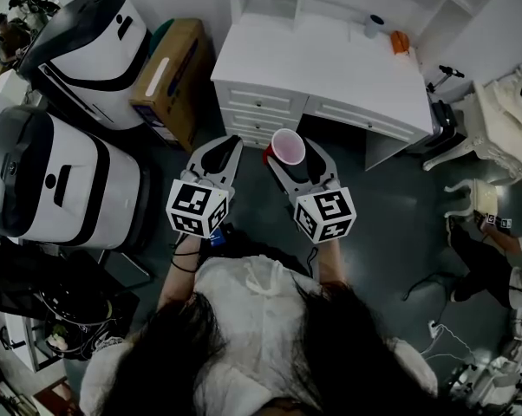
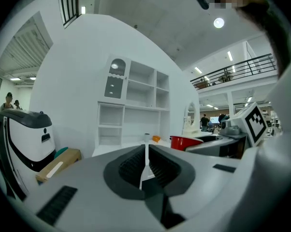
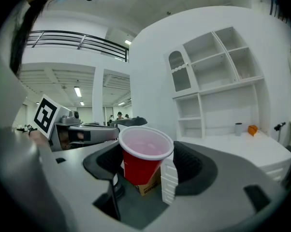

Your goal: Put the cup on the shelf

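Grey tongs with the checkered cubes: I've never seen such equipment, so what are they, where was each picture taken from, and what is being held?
They are hand-held two-jaw grippers; a person holds one in each hand. The head view looks down from a camera on the person's head; the other two views ride on the grippers, looking along their jaws. The right gripper is closed on an upright red plastic cup. The left gripper is shut and empty. Ahead stands a white desk with drawers topped by white shelves; on the desktop are a small grey cylinder and a small orange object.
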Motion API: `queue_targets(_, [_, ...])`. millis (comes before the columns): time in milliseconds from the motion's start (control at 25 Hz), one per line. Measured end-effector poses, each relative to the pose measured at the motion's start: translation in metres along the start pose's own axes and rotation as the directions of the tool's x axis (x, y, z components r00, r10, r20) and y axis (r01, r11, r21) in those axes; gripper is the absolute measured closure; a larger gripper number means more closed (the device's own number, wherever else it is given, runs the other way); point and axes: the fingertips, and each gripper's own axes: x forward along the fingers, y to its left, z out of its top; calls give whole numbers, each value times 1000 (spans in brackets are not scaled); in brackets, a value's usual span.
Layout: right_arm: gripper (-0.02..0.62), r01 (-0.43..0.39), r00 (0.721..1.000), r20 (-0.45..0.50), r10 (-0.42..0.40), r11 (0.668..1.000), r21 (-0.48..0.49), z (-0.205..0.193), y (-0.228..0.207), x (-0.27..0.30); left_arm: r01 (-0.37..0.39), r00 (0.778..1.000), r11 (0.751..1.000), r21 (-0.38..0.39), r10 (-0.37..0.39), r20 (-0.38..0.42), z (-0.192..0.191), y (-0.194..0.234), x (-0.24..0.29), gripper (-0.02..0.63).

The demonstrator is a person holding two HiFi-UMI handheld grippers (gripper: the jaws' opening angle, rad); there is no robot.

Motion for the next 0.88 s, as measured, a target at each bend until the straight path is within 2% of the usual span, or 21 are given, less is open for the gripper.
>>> queue_targets(240, [268, -17, 1000, -11, 17, 1000, 11, -5, -12, 7, -16, 1000, 1000, 0, 16, -23, -7, 0, 9, 577])
queue_targets(480, [268, -31, 999, -19, 32, 999, 23, -4, -19, 33, -35, 999, 999, -4, 35, -34, -6, 23, 22, 577])
queue_targets(880, [268, 14, 999, -51, -12, 999, 30, -5, -39, 106, 20, 998, 1000, -18, -21, -59, -11, 87, 75, 577])
